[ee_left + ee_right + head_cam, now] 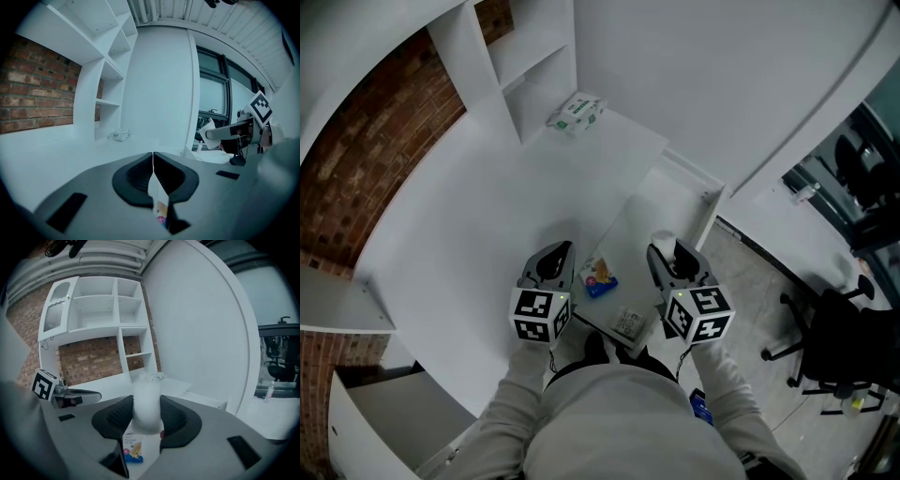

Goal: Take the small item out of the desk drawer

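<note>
At the far left a brick wall [342, 197] met the desk [478, 216]. A white shelf unit [520, 66] stood on the desk's back edge, and a tissue pack [577, 112] lay just beside its right foot.

My left claw [153, 161] hung over the desk's front edge, just left of the open drawer [652, 211]. Its jaws were pressed together tip to tip, with nothing caught between them.

In the drawer, near its left edge, lay a small packet [598, 277] with a blue end. A flat printed sachet [628, 323] lay apart from it, toward the front right corner. The back of the drawer was bare white.

My right claw [147, 417] was over the drawer's right edge, level with the left one and apart from it. Its jaws stood fairly wide and were clamped on the small white item [147, 401], a soft, rounded thing that filled the gap from pad to pad. The item was up in the claw and lifted off the drawer floor, with the blue-ended packet showing beneath it.

Off to the right, past the desk, a black office chair [839, 347] stood on the floor.
</note>
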`<state>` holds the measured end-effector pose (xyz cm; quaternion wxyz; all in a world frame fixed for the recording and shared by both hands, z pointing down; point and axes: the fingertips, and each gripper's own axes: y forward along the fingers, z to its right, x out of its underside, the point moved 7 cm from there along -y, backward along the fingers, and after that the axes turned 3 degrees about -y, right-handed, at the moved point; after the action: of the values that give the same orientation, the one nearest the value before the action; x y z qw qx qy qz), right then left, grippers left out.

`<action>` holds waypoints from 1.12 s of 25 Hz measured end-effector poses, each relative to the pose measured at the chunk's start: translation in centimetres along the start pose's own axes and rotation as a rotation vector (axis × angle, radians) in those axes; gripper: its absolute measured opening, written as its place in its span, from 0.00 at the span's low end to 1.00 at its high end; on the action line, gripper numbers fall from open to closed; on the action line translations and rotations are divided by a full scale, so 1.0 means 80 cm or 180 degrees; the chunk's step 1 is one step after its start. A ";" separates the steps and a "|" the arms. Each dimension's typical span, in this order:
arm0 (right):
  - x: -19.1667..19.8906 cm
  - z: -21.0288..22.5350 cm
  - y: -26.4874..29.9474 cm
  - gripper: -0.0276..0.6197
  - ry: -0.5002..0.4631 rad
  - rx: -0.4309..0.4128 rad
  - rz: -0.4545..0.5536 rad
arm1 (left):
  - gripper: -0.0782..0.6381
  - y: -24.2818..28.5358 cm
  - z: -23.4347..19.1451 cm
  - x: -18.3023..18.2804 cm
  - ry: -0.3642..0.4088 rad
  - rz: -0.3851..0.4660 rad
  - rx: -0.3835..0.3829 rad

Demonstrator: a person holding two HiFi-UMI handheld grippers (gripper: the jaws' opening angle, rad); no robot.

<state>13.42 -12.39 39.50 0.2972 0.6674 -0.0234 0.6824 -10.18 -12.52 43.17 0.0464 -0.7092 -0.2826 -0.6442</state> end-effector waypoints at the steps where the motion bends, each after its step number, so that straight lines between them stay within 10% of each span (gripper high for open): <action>1: 0.000 0.000 0.000 0.35 0.0011 0.0010 0.0012 | 0.14 0.000 -0.001 0.000 0.0001 0.0002 0.0000; 28: -0.007 0.018 -0.007 0.34 -0.0098 0.0090 0.0169 | 0.14 0.010 0.007 -0.003 0.0009 0.0001 -0.0034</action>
<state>14.95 -12.76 38.91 0.2691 0.6812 -0.0361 0.6799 -9.30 -13.04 43.14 0.0431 -0.7085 -0.2791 -0.6467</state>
